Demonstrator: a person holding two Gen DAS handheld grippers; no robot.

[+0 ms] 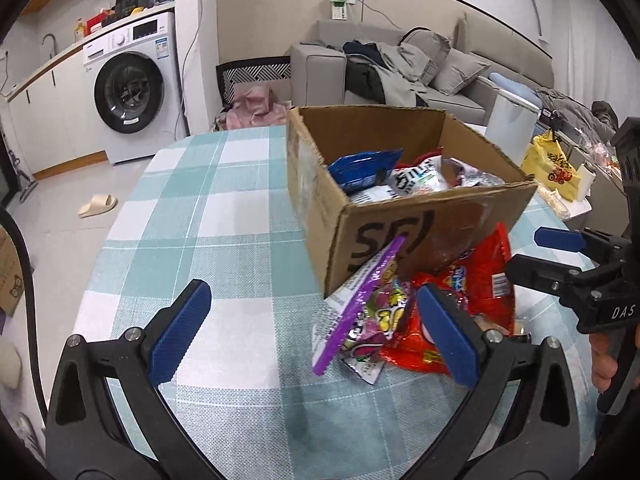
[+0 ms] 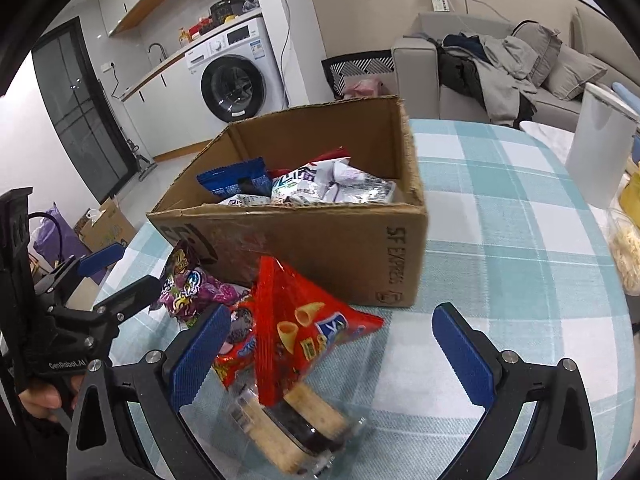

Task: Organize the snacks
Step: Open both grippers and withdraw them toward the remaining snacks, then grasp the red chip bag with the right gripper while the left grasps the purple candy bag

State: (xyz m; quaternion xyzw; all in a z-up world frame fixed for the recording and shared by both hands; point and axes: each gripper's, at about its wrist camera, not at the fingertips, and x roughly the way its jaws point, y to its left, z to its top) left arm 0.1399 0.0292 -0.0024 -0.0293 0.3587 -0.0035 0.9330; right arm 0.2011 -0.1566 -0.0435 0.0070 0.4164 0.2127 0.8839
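Left gripper [image 1: 308, 324]: jaws wide apart, empty, low over the checked tablecloth [image 1: 224, 208]. Purple snack packet [image 1: 360, 312] leans against the cardboard box [image 1: 376, 236]; red snack bag [image 2: 304, 332] lies beside it, also at the box front. Box already contains a blue packet [image 2: 236, 182] and white packets [image 2: 332, 188]. Right gripper [image 2: 332, 348]: jaws apart, empty, either side of the red bag and a clear-wrapped biscuit pack [image 2: 288, 428].

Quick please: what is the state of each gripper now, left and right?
Left gripper: open, holding nothing, beside the purple snack bag.
Right gripper: open, holding nothing, red snack bag between its fingers.
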